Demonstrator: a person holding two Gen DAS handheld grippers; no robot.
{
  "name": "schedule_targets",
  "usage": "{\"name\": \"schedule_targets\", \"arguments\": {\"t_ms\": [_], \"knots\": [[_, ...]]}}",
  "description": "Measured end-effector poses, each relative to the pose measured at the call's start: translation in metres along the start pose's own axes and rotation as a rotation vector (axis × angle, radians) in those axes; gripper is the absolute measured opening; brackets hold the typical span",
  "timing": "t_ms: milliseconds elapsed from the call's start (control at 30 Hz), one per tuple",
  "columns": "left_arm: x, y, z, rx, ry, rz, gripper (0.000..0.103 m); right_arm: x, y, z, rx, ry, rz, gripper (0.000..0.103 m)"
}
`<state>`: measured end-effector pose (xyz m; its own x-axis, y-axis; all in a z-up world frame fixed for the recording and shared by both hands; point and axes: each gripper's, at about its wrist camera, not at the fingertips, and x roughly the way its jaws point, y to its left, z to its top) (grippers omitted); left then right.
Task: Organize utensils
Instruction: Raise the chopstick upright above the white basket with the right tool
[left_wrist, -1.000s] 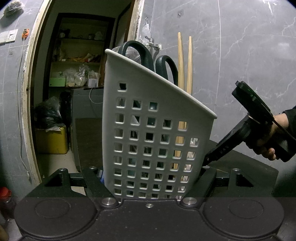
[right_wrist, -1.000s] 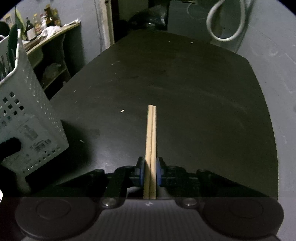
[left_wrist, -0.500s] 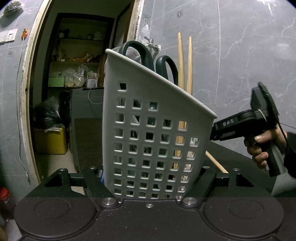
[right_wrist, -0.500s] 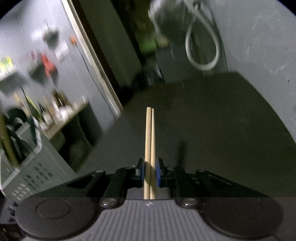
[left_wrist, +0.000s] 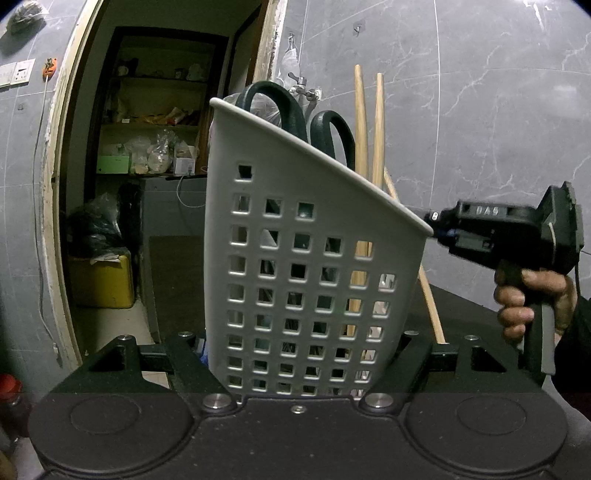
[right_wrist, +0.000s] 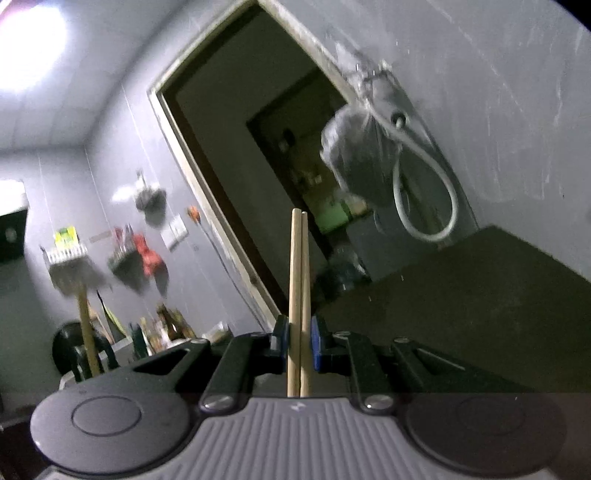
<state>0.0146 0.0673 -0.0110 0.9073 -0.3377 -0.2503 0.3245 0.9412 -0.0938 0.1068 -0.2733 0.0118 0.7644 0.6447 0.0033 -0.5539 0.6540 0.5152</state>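
Right gripper (right_wrist: 298, 341): jaws clamped on a pair of wooden chopsticks (right_wrist: 298, 280), the sticks side by side and pointing forward past the blue pads (right_wrist: 315, 345).
Left gripper (left_wrist: 299, 363): jaws closed against the two sides of the white perforated basket (left_wrist: 295, 266), which it holds tilted.
Basket contents: dark-handled scissors (left_wrist: 295, 110) and two more chopsticks (left_wrist: 365, 122), all poking above the rim.
Carried pair, seen from the left wrist: slanting behind the basket's lower corner (only a short length shows below it).
Table (right_wrist: 480, 295): dark, bare where visible.
Risk, entry: tips are not yet over the basket's mouth and may strike the outer wall or rim.
Risk, crowding: scissor handles fill much of the opening and may deflect the sticks.
Risk, grip: thin round sticks may swivel between the pads or come out unevenly.
Risk, view: right wrist picture is blurred, so the alignment is probably hard to judge.
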Motion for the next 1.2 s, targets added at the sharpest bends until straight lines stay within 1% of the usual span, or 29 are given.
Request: {"name": "schedule_targets", "arguments": {"t_ms": [100,233,367,467,567,767,933,1067,1200], "knots": [[0.0,0.0,0.0,0.001,0.001,0.001,0.077,-0.003,0.009,0.014,-0.036,-0.05,0.003,0.014],[0.0,-0.001,0.0,0.0,0.002,0.003,0.077,-0.015,0.038,0.042,-0.099,-0.127,0.036,0.014],[0.0,-0.001,0.001,0.001,0.003,0.004,0.077,-0.024,0.074,0.067,-0.172,-0.152,0.088,0.014],[0.0,-0.001,0.001,0.001,0.003,0.004,0.077,-0.03,0.1,0.079,-0.214,-0.163,0.126,0.014],[0.0,-0.001,0.001,0.001,0.003,0.004,0.077,-0.031,0.123,0.087,-0.23,-0.169,0.17,0.014],[0.0,-0.002,0.001,0.001,0.003,0.004,0.077,-0.021,0.158,0.087,-0.247,-0.165,0.249,0.014],[0.0,-0.002,0.001,0.001,0.003,0.004,0.077,-0.003,0.169,0.078,-0.203,-0.168,0.341,0.014],[0.0,-0.002,0.001,0.001,0.003,0.004,0.077,0.009,0.173,0.067,-0.191,-0.176,0.374,0.014],[-0.001,-0.001,0.001,0.0,0.002,0.003,0.077,0.017,0.179,0.053,-0.21,-0.186,0.378,0.014]]}}
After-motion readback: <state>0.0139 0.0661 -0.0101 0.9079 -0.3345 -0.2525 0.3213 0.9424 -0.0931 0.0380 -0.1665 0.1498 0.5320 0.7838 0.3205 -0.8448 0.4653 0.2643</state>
